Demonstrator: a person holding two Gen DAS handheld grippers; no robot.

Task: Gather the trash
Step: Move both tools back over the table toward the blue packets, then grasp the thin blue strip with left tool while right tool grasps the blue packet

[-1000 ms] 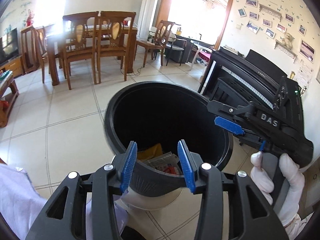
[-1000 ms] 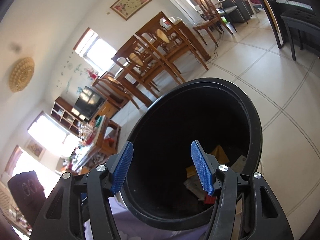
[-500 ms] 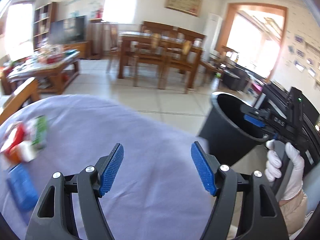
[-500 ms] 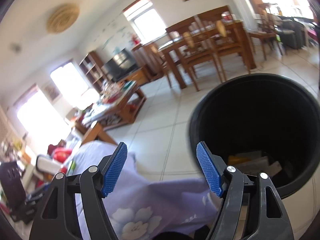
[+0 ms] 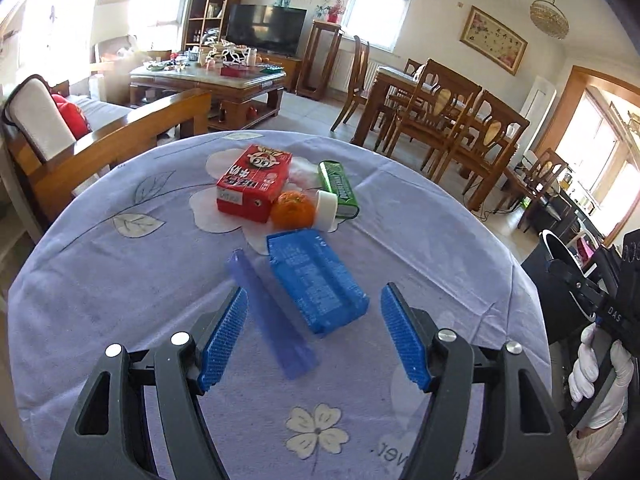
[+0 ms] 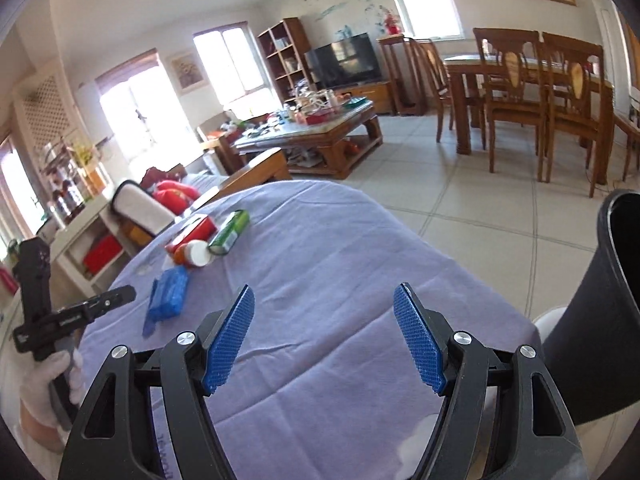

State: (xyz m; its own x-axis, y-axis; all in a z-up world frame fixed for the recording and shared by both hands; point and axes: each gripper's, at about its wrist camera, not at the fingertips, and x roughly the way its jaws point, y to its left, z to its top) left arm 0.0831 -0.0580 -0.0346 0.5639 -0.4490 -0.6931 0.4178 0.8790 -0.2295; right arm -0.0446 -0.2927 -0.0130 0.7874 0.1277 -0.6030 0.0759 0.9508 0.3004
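On the round table with a lilac cloth (image 5: 120, 280) lie a blue pack (image 5: 316, 286), a flat violet strip (image 5: 272, 316), a red carton (image 5: 254, 182), an orange (image 5: 293, 210), a white roll (image 5: 326, 208) and a green pack (image 5: 338, 194). My left gripper (image 5: 314, 338) is open and empty, just short of the blue pack and the strip. My right gripper (image 6: 324, 338) is open and empty over the cloth's right part (image 6: 320, 248). The black bin (image 6: 600, 328) stands on the floor at the table's right edge; it also shows in the left wrist view (image 5: 540, 260).
A wooden sofa arm (image 5: 120, 136) stands behind the table. A cluttered coffee table (image 5: 212, 80) and a TV (image 5: 266, 28) are farther back. Dining table and chairs (image 5: 440, 112) stand at the right. The floor is tiled (image 6: 480, 208).
Both grippers have swung left from over the bin to over the table. The bin now sits at the right edge of both views. Both stay open and empty.
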